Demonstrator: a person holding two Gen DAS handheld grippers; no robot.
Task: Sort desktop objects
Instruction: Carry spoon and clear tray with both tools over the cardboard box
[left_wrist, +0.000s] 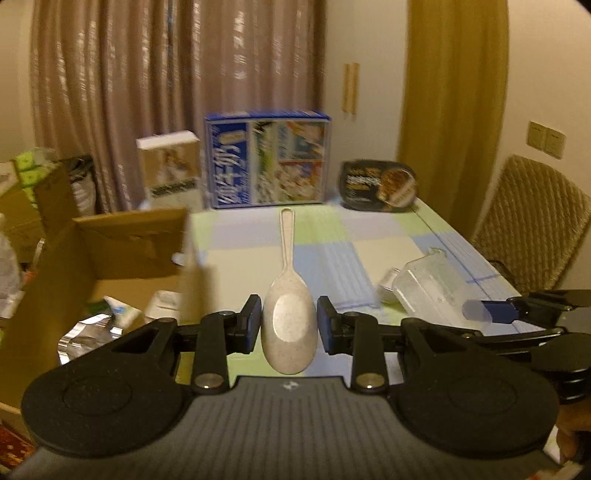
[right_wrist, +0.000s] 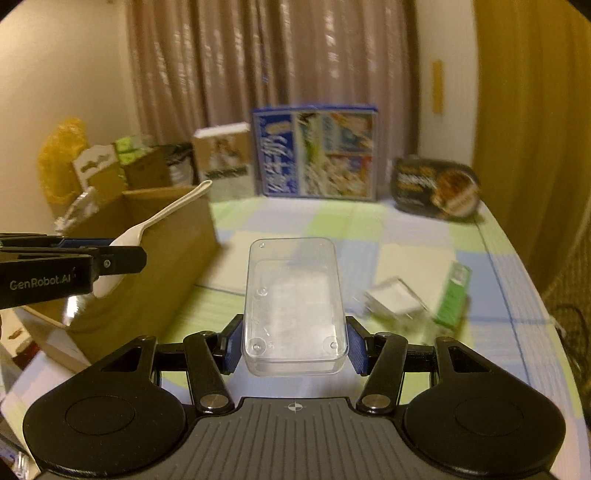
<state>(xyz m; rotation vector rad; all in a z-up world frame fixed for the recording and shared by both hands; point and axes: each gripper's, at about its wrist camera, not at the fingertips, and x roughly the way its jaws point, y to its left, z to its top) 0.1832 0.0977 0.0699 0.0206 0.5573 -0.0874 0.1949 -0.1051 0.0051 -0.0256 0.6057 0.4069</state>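
Held aloft above the table (right_wrist: 424, 254) beside the carton (right_wrist: 177, 236): spoon (left_wrist: 289, 321), light, stiff, slick, bowl clamped by left gripper (left_wrist: 289, 324); clear box (right_wrist: 294, 306), light, brittle, sides pinched by right gripper (right_wrist: 294, 349).

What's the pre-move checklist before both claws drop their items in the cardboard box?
1. Left claw shut on the rice spoon bowl: ok, pads at both sides, spoon lifted.
2. Right claw shut on the clear plastic box: ok, pads press its two long walls.
3. Cardboard box open at the top: ok, flap up, packets already inside.
4. Claws apart from each other: ok, left one sits clear to the left in the right wrist view.
5. Spoon handle clear of the box flap: cannot tell, they overlap in the right wrist view.
6. Table leftovers: not ok, small items remain at the right.
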